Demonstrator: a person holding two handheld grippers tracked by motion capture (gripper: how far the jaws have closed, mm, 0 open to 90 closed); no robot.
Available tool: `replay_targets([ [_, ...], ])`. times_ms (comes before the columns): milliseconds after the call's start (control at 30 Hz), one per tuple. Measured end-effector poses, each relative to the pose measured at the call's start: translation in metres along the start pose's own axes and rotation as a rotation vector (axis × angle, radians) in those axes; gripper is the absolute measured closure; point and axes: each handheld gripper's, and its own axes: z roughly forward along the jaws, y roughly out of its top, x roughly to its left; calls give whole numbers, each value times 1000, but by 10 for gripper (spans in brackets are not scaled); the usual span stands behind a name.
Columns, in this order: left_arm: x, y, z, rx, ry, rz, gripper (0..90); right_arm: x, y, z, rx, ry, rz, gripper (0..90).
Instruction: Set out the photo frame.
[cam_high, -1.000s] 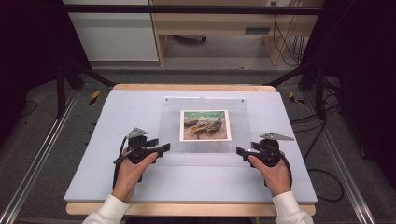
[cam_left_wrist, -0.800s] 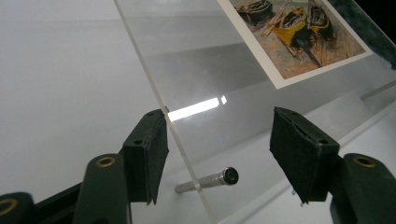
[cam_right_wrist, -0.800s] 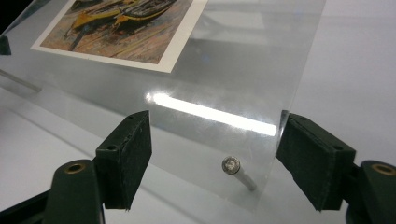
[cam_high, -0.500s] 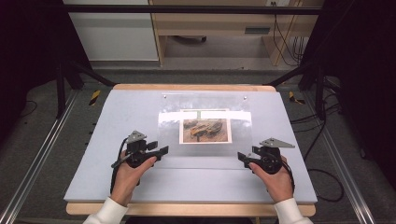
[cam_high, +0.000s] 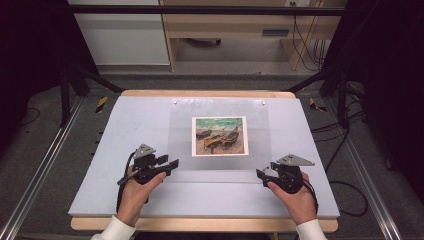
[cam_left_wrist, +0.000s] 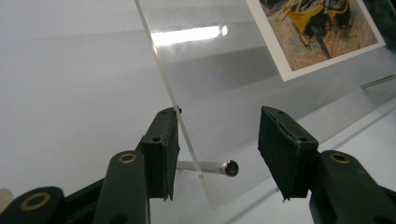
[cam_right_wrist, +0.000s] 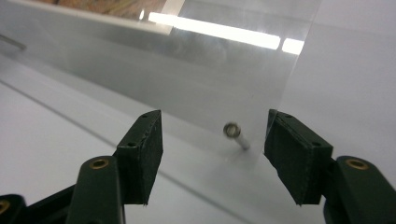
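I am holding my left gripper (cam_high: 170, 164) and right gripper (cam_high: 261, 174) with jaws spread at the near corners of the clear acrylic frame (cam_high: 220, 170), which is lying mid-table (cam_high: 125, 120), wider than deep; its boat print (cam_high: 220, 136) is facing up.

High view overlooks table (cam_high: 150, 200); gripper views close.

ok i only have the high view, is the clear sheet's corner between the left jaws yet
Observer: Yes. In the left gripper view the left gripper is open, and the corner edge of the clear sheet runs between its jaws, close by one of them.
Operator: anything else at that corner
Observer: A small metal pin sticks out there, between the jaws.
Operator: and the right side
Observer: The right gripper is open as well, with a second pin between its jaws.
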Motion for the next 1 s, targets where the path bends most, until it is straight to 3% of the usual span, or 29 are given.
replay_targets([
  [33, 1, -1, 0, 0, -7, -8, 477, 0, 0, 0, 0, 0, 0, 397],
  [67, 4, -1, 0, -9, -34, -50, 475, -1, -1, -1, -3, -5, 13, 430],
  [167, 8, -1, 1, -9, -60, -84, 471, -3, -1, 0, -4, -4, 25, 492],
  [233, 15, 0, 2, -1, -95, -134, 470, -5, 0, 1, -11, -38, 24, 545],
  [333, 18, 0, 4, -5, -112, -148, 471, -8, 2, 4, -20, -18, 38, 550],
  [567, 17, 2, 2, 13, -110, -123, 472, -8, 0, 6, -6, 2, 48, 533],
  [667, 16, 1, 2, 13, -108, -114, 472, -10, -1, 4, 0, 43, 65, 484],
  [967, 15, 2, 1, 19, -108, -97, 473, -13, 0, 3, 12, 98, 79, 404],
  [1000, 15, 2, 3, 3, -118, -86, 474, -13, 0, 3, 16, 107, 80, 388],
])
